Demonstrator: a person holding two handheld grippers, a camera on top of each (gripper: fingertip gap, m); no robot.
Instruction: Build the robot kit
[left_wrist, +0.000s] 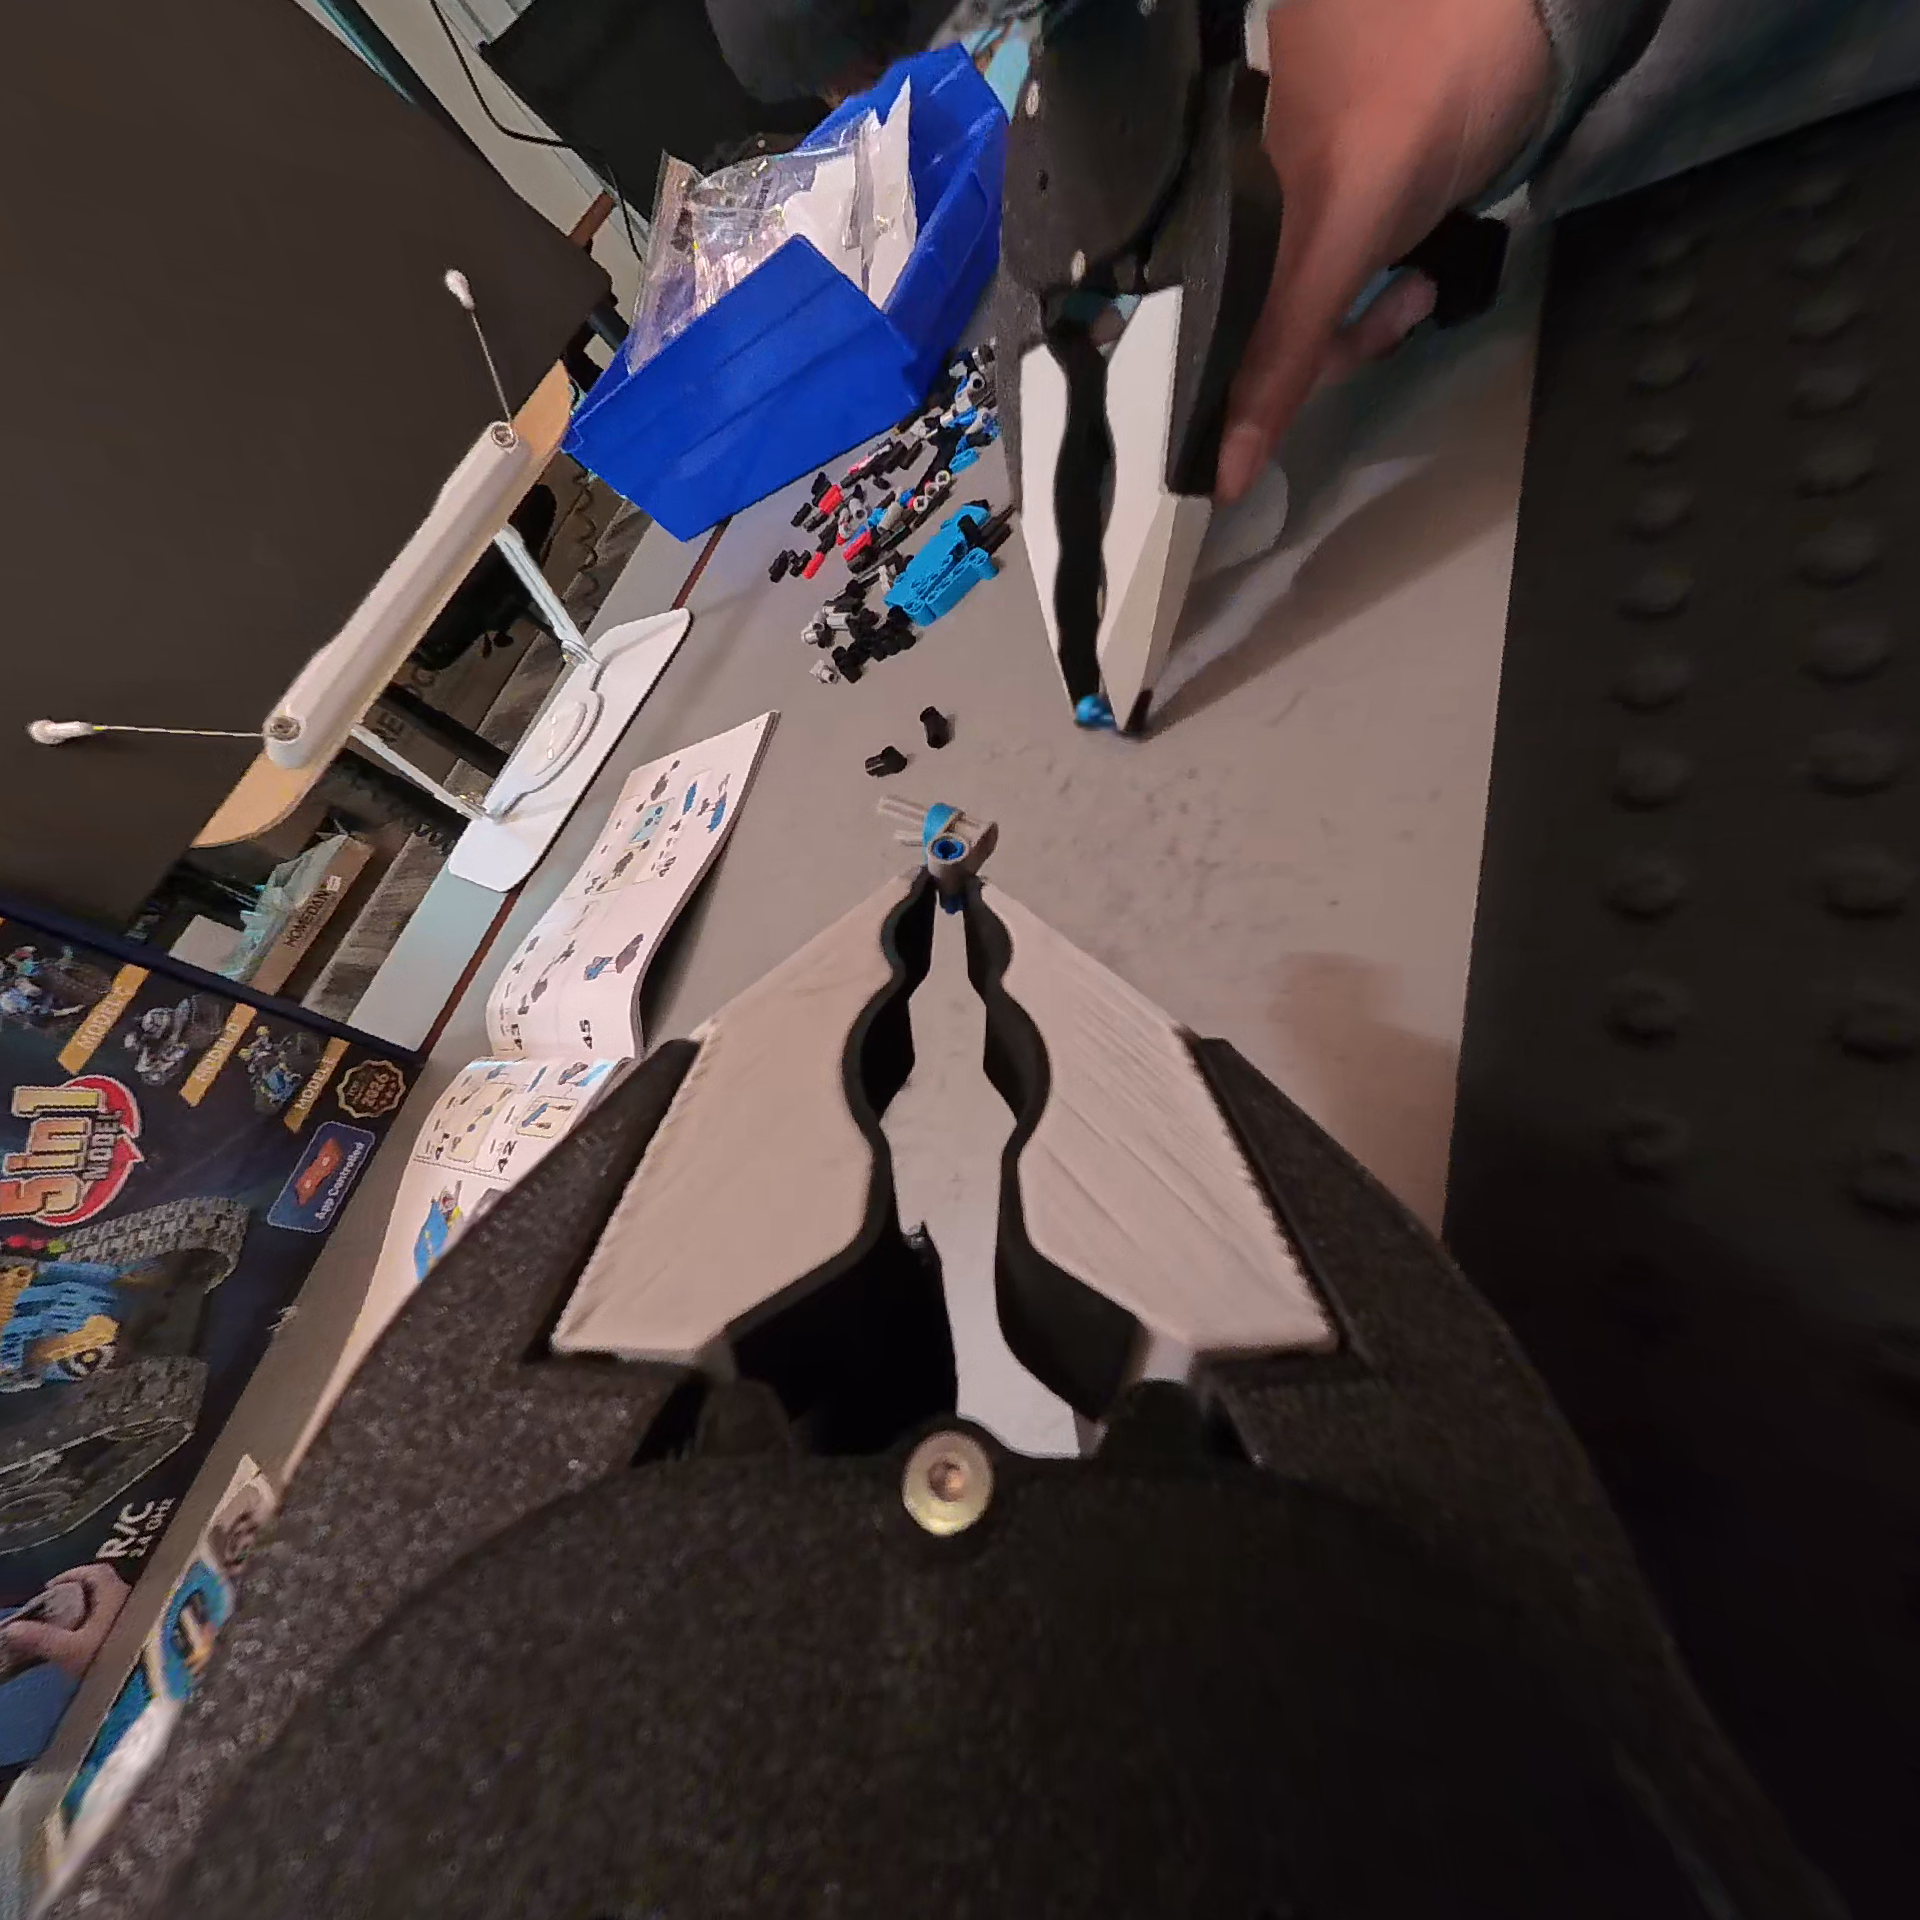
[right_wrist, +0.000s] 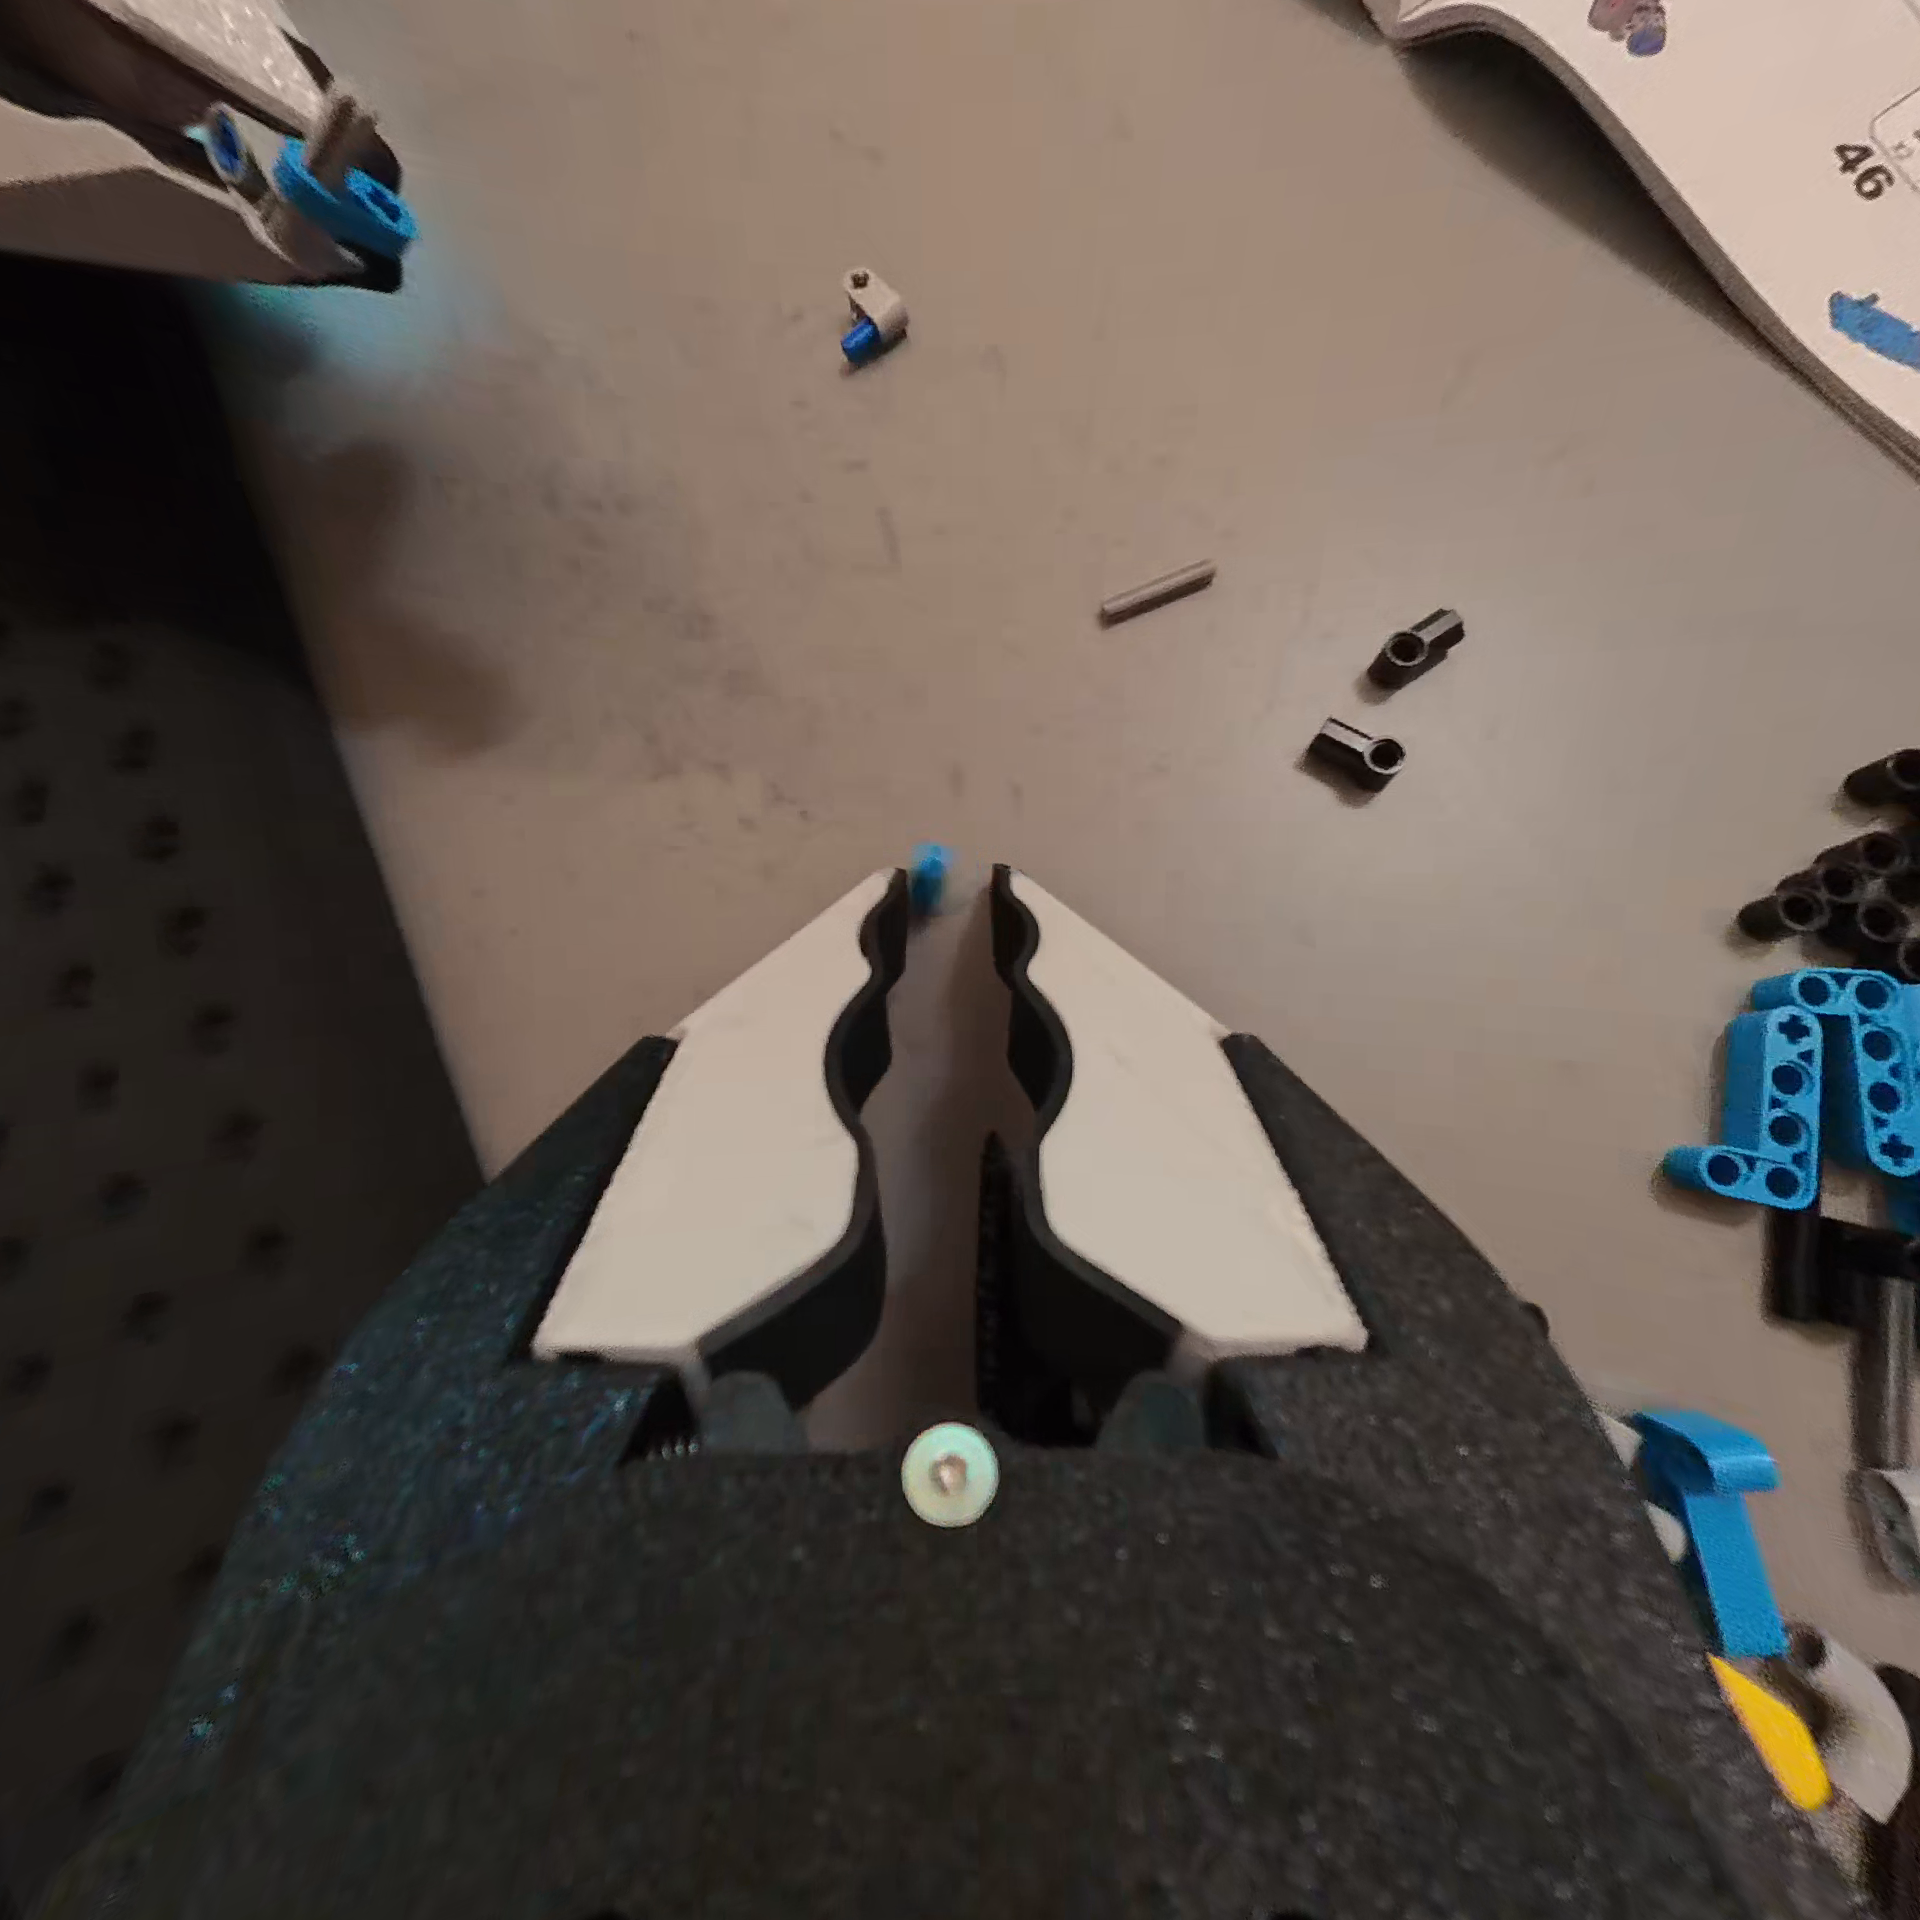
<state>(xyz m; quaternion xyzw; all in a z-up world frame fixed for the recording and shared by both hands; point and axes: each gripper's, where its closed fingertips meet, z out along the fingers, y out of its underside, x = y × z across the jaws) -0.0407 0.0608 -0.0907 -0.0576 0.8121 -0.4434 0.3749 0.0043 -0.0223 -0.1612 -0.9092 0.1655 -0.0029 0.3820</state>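
My left gripper (left_wrist: 945, 883) is shut on a small blue connector with a grey part (left_wrist: 951, 847), held just above the grey table (left_wrist: 1247, 883). It also shows at the top left of the right wrist view, with the blue connector (right_wrist: 343, 213) at its tips. My right gripper (right_wrist: 945, 878) is low over the table with its jaws a narrow gap apart. A small blue pin (right_wrist: 930, 873) sits between the tips, against the left finger. In the left wrist view a hand holds the right gripper (left_wrist: 1112, 717) upright, tips on the table by the blue pin (left_wrist: 1089, 712).
Loose on the table lie a grey connector with a blue pin (right_wrist: 873, 317), a grey axle (right_wrist: 1156, 592), two black connectors (right_wrist: 1356, 753) and light blue beams (right_wrist: 1818, 1091). An open manual (left_wrist: 623, 935), a blue bin (left_wrist: 790, 353), a parts pile (left_wrist: 904, 520) and a dark studded mat (left_wrist: 1714, 831) surround them. One gripper's finger ends stand about 12 centimetres off the other's. The grey axle (right_wrist: 1156, 592) lies some 7 centimetres from my right tips, 12 centimetres from my left tips.
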